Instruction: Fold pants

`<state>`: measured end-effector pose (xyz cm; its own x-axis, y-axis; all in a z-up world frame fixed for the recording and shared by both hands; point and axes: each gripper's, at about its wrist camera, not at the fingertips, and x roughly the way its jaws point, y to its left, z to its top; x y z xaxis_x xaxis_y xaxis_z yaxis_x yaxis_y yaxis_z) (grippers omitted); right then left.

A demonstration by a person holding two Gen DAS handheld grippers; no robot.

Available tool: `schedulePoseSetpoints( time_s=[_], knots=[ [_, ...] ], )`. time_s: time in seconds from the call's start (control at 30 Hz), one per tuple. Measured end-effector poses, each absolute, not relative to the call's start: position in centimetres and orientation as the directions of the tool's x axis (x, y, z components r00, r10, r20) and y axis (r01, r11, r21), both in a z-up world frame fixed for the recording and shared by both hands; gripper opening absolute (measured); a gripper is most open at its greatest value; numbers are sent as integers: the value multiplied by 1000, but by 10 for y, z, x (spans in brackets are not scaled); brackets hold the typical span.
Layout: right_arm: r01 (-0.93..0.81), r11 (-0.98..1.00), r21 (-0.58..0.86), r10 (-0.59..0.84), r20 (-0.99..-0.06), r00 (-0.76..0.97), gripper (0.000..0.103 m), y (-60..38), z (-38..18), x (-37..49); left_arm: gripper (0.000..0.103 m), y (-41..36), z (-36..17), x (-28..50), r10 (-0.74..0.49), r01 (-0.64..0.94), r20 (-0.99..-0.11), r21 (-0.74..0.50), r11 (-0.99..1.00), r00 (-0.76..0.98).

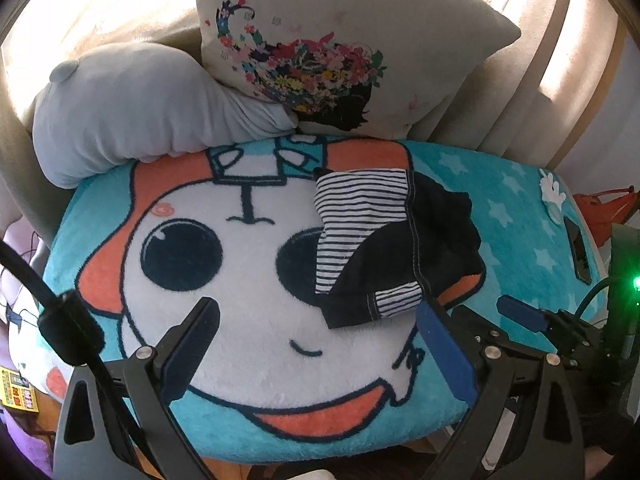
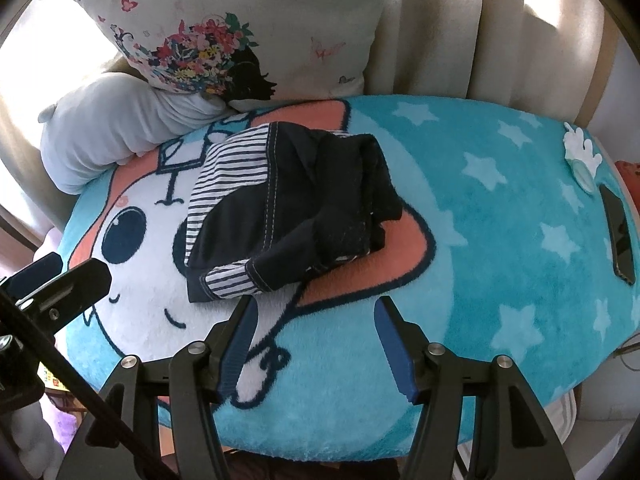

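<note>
Small dark navy pants [image 1: 404, 240] with a striped lining lie bunched on a blue cartoon-face cushion [image 1: 248, 280]. They also show in the right wrist view [image 2: 296, 208], on the cushion [image 2: 500, 240]. My left gripper [image 1: 316, 312] is open and empty, just in front of the pants' near hem. My right gripper [image 2: 314, 312] is open and empty, close to the hem's right corner. The right gripper also shows in the left wrist view [image 1: 520, 316], and the left gripper's fingers [image 2: 68, 276] show at the left edge of the right wrist view.
A floral pillow [image 1: 328, 40] and a grey plush [image 1: 132, 108] lean at the back of the cushion. A dark phone [image 2: 618, 236] lies near the cushion's right edge. Curtains hang behind.
</note>
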<state>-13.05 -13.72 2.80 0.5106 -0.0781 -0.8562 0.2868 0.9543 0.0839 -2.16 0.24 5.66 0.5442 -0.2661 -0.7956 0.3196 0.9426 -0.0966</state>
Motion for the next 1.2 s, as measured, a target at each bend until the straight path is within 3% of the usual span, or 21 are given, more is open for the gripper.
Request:
schedulePoseSetpoints(
  time_s=[1.2],
  knots=[
    [280,958,56,-92,-868,488,67,-133,20,-118,98,12,42,-5,-275,293,-824,-139,946,495]
  ],
)
